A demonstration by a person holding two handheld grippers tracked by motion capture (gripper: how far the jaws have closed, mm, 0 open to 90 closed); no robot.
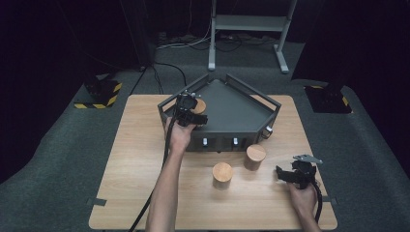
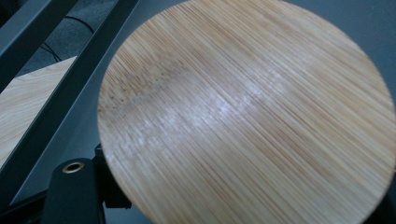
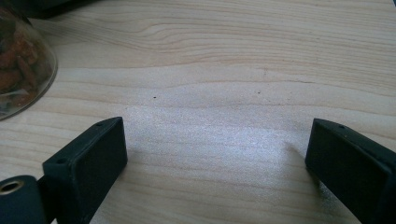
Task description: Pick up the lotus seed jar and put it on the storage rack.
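My left gripper (image 1: 187, 112) reaches into the left part of a dark grey five-sided tray (image 1: 270, 100) and is shut on a bamboo-topped cylinder (image 1: 199, 106). In the left gripper view that round bamboo top (image 2: 243, 116) sits close to the camera, and one black finger (image 2: 70, 191) shows at its lower left edge. Two more bamboo-topped cylinders stand on the table in front of the tray, one in the middle (image 1: 223, 174) and one to its right (image 1: 255, 156). My right gripper (image 1: 286, 175) rests open near the table's front right, with bare wood between its jaws (image 3: 215, 163).
The tray has raised bar rails (image 2: 56, 93) and small knobs on its front wall (image 1: 220, 141). A glass jar wall (image 3: 18, 70) with orange-brown contents shows at the left of the right gripper view. Grey carpet, a metal stand (image 1: 246, 24) and hazard-striped feet (image 1: 99, 94) surround the wooden table (image 1: 135, 159).
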